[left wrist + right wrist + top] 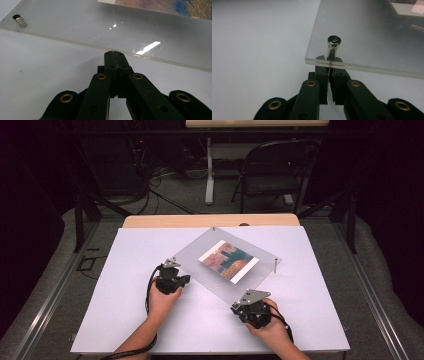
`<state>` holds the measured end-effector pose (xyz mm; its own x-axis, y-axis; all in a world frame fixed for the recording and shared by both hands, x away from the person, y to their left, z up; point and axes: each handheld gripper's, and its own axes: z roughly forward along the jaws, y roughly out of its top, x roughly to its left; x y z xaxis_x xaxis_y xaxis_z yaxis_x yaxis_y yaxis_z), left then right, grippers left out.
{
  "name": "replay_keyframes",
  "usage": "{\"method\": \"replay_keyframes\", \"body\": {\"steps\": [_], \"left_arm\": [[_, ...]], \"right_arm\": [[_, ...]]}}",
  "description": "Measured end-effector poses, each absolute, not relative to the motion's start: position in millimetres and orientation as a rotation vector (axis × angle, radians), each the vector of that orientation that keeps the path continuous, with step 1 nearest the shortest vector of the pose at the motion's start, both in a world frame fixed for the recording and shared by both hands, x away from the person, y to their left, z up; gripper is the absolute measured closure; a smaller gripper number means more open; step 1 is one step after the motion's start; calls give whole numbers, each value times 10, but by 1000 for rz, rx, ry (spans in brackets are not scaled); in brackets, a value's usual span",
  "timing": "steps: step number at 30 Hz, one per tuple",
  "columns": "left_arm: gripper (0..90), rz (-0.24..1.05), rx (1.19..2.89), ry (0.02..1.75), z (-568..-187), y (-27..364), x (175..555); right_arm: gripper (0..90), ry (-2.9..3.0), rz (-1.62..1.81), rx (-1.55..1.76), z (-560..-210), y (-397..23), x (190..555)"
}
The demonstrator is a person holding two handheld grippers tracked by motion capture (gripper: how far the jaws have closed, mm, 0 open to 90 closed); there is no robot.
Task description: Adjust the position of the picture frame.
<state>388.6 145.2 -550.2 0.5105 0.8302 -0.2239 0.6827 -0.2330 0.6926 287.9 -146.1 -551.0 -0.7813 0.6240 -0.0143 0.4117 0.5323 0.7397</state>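
Note:
A clear acrylic panel (pixel 200 265) lies slantwise on the white tabletop (pixel 125 320), with a colourful picture (pixel 228 260) in its middle. My left gripper (pixel 186 279) is shut and empty, its tips (pixel 113 53) against the panel's near edge (pixel 75 40). My right gripper (pixel 235 307) is at the panel's nearest corner. In the right gripper view its tips (pixel 329 60) sit just under the panel (pixel 367 37), pinched on the lower end of a small metal peg (pixel 334 41) that stands through that corner.
More metal pegs stand at other panel corners: one at the right (pixel 275 265), one at the far corner (pixel 213 228), one in the left gripper view (pixel 20 21). A folding chair (pixel 272 170) and table legs stand beyond the table's far wooden edge (pixel 210 221).

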Motion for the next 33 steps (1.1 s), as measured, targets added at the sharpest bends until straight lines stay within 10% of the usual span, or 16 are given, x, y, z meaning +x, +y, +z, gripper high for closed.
{"method": "replay_keyframes", "body": {"steps": [9, 22, 33], "left_arm": [[876, 221, 1974, 1208, -5473, 1469, 3788], [592, 158, 2003, 1106, -5405, 1302, 3381], [602, 98, 2081, 968, -5444, 952, 3122]], "right_arm": [[767, 2519, 1137, 864, -5501, -1476, 2873], [653, 2393, 1206, 950, -5254, -2078, 2793], [657, 2209, 1181, 1161, -5290, -2507, 3030]]}}
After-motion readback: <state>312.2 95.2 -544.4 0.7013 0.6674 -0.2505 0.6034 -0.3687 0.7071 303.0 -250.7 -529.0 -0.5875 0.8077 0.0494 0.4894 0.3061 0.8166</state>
